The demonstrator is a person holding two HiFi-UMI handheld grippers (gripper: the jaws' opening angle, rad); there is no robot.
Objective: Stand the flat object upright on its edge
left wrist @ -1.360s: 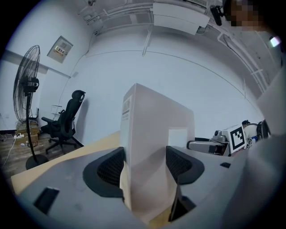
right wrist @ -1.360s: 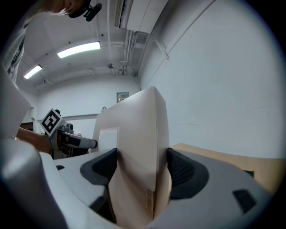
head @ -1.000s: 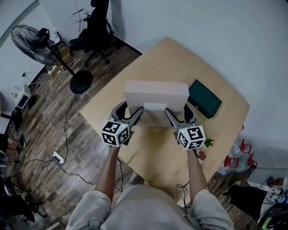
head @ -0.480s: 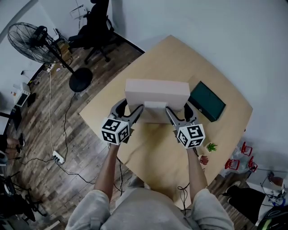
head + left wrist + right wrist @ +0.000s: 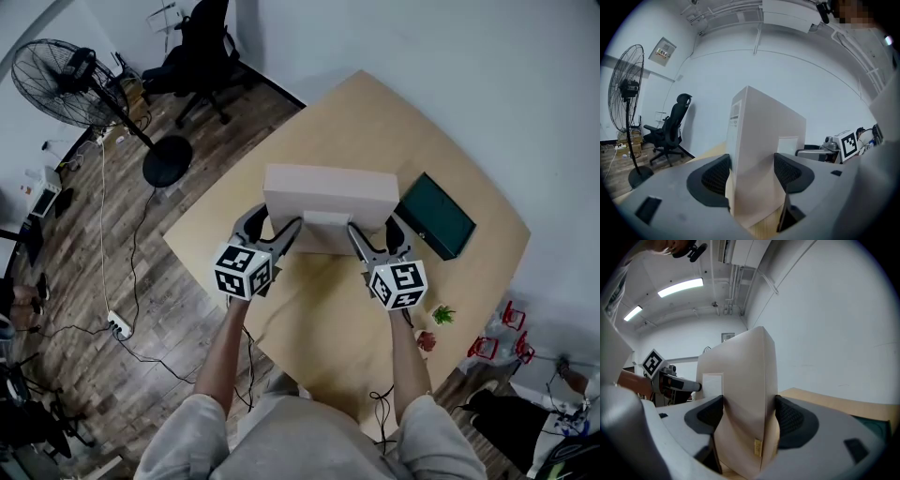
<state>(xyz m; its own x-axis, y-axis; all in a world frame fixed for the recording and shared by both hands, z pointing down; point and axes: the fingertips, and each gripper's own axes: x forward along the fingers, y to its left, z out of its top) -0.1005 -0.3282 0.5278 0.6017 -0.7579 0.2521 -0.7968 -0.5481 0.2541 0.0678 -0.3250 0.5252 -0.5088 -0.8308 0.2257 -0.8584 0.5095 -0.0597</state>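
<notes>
Box: a pale flat box stands upright on its long edge, about in the middle of the tabletop, with its broad face toward the person.
Box lower edge: down at the wood; I cannot tell if it rests there with full weight.
Left gripper: the left gripper is closed on the left end of the box; in the left gripper view both dark pads press the two broad faces of the box.
Right gripper: the right gripper holds the right end in the same way; in the right gripper view the box fills the gap between the jaws.
Green case: a dark green flat case lies near the right corner of the tabletop, just beside the box.
Small plant: a small plant is at the near-right edge.
Floor: a fan and an office chair stand beyond the far-left edge.
</notes>
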